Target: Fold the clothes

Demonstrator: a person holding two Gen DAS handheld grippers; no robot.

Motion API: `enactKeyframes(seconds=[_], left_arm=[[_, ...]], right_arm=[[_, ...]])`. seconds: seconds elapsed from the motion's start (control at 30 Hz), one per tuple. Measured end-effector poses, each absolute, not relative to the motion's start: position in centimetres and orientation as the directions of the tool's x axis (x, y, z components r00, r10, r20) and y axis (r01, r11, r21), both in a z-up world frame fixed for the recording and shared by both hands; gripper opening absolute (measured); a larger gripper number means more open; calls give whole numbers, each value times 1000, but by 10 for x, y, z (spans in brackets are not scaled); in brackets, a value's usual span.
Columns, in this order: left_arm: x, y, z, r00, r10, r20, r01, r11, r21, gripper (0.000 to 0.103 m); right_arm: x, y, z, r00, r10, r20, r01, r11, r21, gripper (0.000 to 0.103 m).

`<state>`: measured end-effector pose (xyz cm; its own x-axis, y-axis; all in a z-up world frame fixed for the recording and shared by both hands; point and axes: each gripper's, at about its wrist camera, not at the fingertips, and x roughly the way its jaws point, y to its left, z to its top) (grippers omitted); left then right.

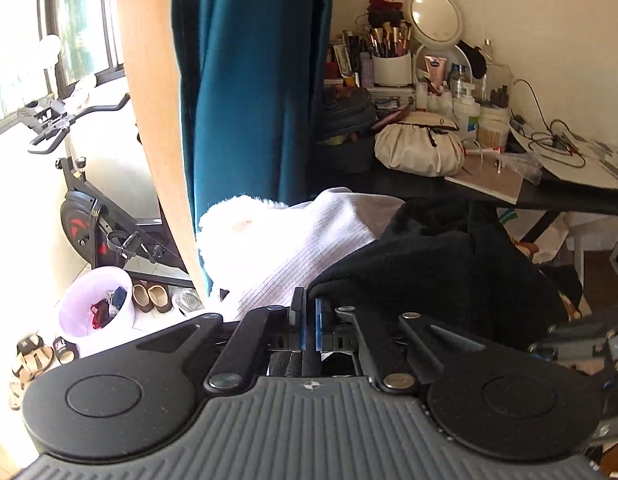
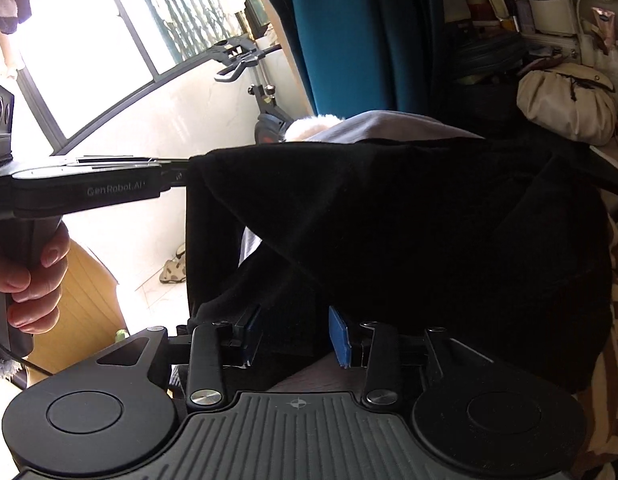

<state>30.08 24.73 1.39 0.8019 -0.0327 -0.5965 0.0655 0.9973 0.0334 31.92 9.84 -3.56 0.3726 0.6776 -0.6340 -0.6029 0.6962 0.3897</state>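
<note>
Lifting and spreading stage: my left gripper (image 1: 307, 320) is pressed together on an edge of the black garment (image 2: 389, 220), held up taut at left; my right gripper (image 2: 295, 334) is spread, cloth hanging between its pads, not pinched; next, I judge, close right on the near hem

Black garment (image 2: 409, 220) fills space ahead; cluttered desk (image 1: 489, 188) blocks right, curtain (image 1: 253, 80) behind

Left tongs (image 1: 309, 322) pinched shut (fist on handle); right tongs (image 2: 296, 336) spread apart.
</note>
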Motion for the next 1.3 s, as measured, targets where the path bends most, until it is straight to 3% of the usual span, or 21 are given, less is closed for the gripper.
enactKeyframes(seconds=[0.1,0.4,0.6,0.73,0.83,0.93,0.97,1.07,1.1,1.27,1.3], left_arm=[[298,257,24,824,-22,-566,28,1000,1,4],[282,279,75,904,62,-424,-85,996,-35,4],[260,301,114,943,131,-305,-172,979,-112,4],[248,317,121,937,195,-290,-236,965,-112,4],[247,320,108,910,229,-345,-266,962,-62,4],[242,318,89,886,245,-394,-280,959,-33,4],[239,319,86,881,248,-402,-286,957,-37,4],[230,322,81,877,249,-411,-303,950,-72,4],[227,323,82,879,249,-407,-306,948,-82,4],[216,322,92,894,244,-376,-302,948,-102,4],[215,321,95,898,243,-368,-298,949,-101,4]], right_arm=[[315,106,-34,345,694,-632,-618,675,403,5],[293,43,29,539,671,-509,-563,736,375,3],[287,-37,82,758,520,-393,-371,840,396,3],[287,-94,96,851,399,-341,-263,886,381,3],[291,-106,87,850,339,-404,-195,914,355,3],[297,-96,56,791,307,-530,-164,940,300,3],[301,-85,43,753,315,-577,-172,941,290,4],[303,-58,15,672,329,-664,-210,944,255,18],[300,-49,11,665,333,-669,-230,943,240,24],[288,11,7,627,487,-608,-477,857,194,37],[289,25,5,616,517,-594,-532,830,171,45]])
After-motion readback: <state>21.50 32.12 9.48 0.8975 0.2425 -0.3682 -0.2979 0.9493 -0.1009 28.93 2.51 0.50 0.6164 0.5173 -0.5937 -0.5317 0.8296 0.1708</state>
